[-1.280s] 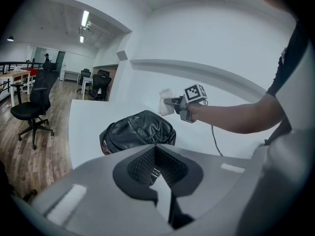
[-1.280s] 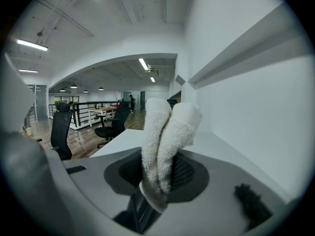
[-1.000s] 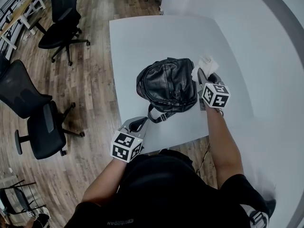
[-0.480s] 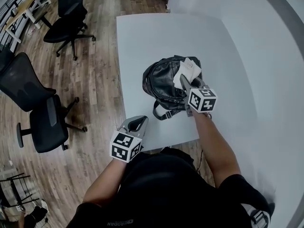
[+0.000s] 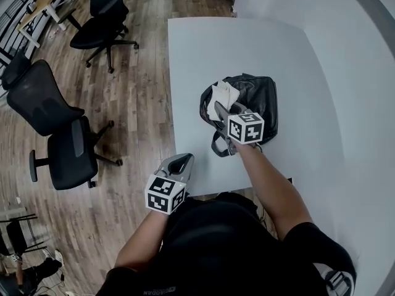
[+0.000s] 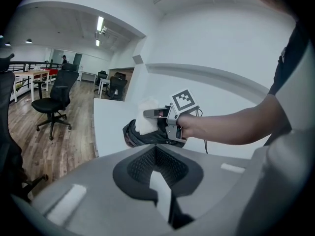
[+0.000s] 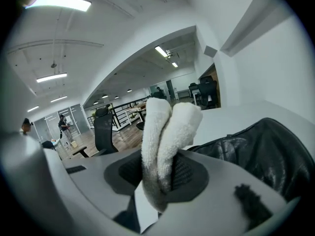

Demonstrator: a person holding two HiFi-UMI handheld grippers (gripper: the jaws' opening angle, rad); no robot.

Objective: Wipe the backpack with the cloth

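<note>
Pinching cloth point(image 5: 221, 96): right gripper point(image 5: 220, 108) fingers clamped on its fold, cloth bunched beyond the fingertips, resting on backpack point(image 5: 259, 97) left side. Backpack lies just under the fingers, on counter point(image 5: 247, 48). Left gripper point(image 5: 178, 163) fingers together, empty, well apart from backpack.

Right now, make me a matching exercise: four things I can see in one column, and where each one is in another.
1 cloth
2 backpack
3 left tongs
4 black chair

A on the wooden floor
B lying on the white table
C empty, by the table's near corner
D pinched in the right tongs

Pairs: 1-D, 2-B, 3-C, 4-A
</note>
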